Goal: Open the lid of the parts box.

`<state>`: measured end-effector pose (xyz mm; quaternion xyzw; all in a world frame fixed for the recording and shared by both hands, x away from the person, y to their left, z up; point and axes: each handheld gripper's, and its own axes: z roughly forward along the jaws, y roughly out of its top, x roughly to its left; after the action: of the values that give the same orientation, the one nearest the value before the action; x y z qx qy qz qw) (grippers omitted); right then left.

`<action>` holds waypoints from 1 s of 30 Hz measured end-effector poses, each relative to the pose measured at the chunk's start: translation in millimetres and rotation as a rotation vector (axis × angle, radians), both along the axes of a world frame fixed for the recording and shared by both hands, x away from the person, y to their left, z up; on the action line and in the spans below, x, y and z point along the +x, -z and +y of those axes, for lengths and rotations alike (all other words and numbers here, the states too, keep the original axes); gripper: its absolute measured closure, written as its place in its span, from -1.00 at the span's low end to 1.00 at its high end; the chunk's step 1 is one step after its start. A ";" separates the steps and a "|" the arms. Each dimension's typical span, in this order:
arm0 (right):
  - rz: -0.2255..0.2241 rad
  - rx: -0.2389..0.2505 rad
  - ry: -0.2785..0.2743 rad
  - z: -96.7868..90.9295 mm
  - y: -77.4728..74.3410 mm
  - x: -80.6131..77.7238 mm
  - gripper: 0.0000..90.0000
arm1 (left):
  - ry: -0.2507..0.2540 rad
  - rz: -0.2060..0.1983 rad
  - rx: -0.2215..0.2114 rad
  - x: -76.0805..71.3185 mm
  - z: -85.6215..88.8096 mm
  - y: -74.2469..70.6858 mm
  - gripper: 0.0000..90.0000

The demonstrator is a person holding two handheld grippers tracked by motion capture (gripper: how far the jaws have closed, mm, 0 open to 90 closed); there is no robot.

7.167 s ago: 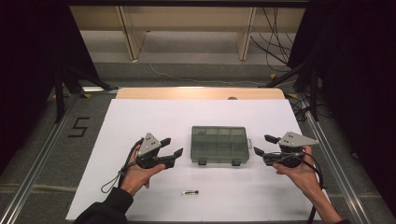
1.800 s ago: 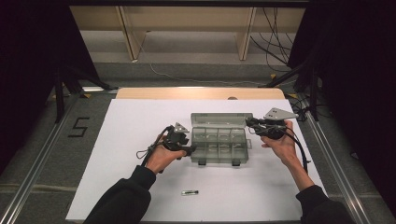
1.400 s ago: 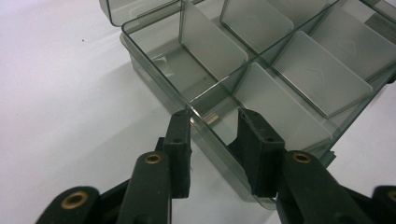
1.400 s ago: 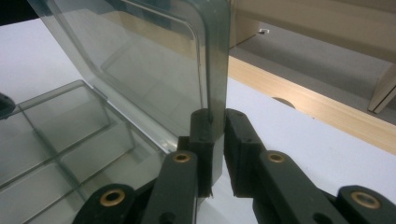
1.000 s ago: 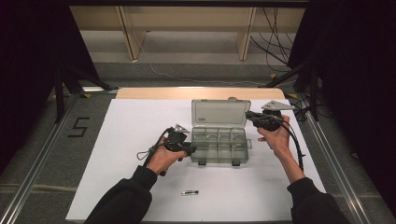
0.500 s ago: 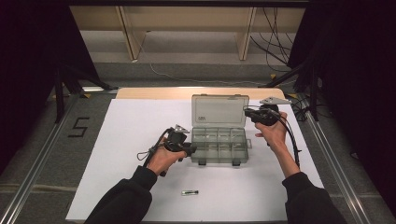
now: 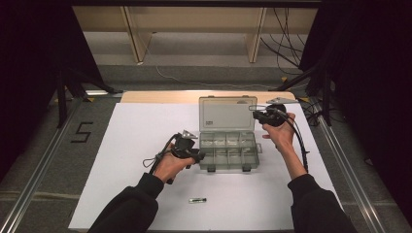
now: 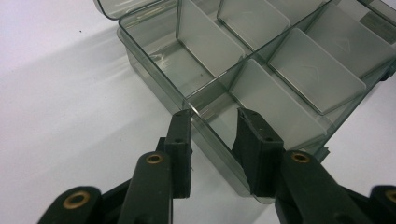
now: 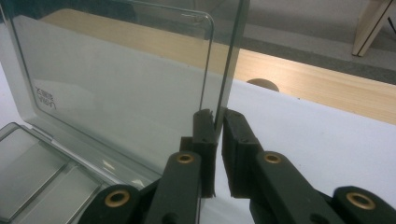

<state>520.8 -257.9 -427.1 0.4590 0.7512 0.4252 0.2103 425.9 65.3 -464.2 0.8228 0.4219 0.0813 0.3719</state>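
**Q:** So which part does each gripper take while the lid swings back?

**A:** My right gripper [image 9: 218, 114] is pinched nearly closed on the free edge of the clear lid [image 7: 227, 112], which stands about upright above the smoke-grey compartment box [image 7: 228, 154] in the middle of the white table [image 7: 121, 145]. My left gripper [image 8: 215, 116] straddles the box's left-hand side wall, one jaw outside and one inside an empty compartment; the jaws stand at a narrow gap and I cannot tell whether the pads press the wall.

**Q:** How is the step done well?

**A:** As I judge it, the right hand should follow the arc about the rear hinge, not pull straight back, or the thin lid may slip out or flex. The left should hold the base down so it does not tip or slide.

**Q:** Anything near?

**A:** A small dark cylinder [image 7: 197, 200] lies well apart, toward my side of the table.
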 end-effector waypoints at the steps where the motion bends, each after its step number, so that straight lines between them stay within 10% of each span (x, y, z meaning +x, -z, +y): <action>1: 0.013 -0.020 0.002 -0.6 -1.6 0.0 0.88 | 0.001 0.000 0.001 0.0 0.0 0.0 0.47; 30: 0.041 0.023 0.052 1.2 0.7 10.0 0.95 | 0.011 -0.005 -0.007 1.0 0.6 1.1 0.42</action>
<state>530.8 -256.7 -427.8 0.4897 0.7382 0.4185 0.2006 426.9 65.9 -465.3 0.8237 0.4167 0.0797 0.3763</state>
